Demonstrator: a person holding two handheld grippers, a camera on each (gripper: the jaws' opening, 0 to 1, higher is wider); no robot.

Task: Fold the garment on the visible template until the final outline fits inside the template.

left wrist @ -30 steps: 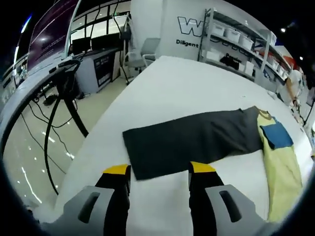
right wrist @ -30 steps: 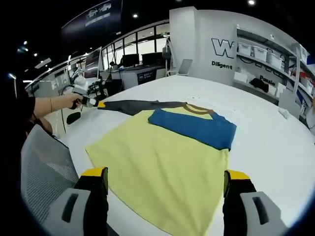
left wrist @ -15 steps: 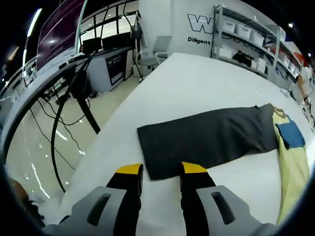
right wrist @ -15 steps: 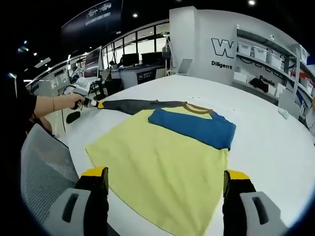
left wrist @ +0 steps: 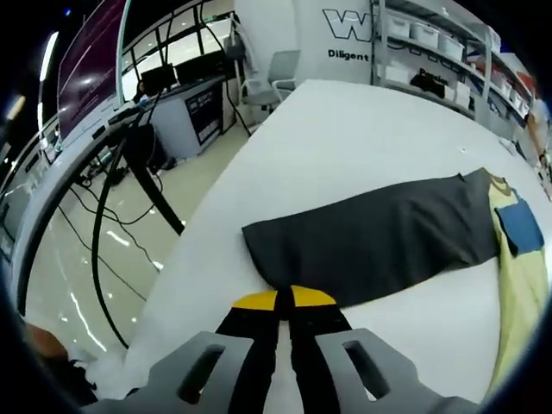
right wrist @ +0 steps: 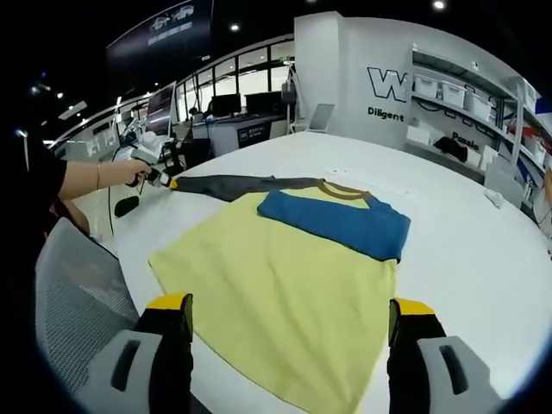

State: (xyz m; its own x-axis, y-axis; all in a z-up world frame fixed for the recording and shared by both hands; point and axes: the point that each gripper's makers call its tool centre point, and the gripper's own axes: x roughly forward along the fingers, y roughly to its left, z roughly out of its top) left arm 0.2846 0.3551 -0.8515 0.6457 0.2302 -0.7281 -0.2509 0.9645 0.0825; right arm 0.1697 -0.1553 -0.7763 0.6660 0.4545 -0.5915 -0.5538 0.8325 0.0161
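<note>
Closing since a second ago, the left gripper (left wrist: pixel 285 299) is pinching the gray sleeve's (left wrist: pixel 379 241) edge; the right gripper (right wrist: pixel 291 306) is hovering open over the yellow shirt (right wrist: pixel 280 297).

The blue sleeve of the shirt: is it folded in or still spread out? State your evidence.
Folded in. The blue sleeve lies flat across the top of the yellow body, while the dark grey sleeve stretches straight out over the white table.
</note>
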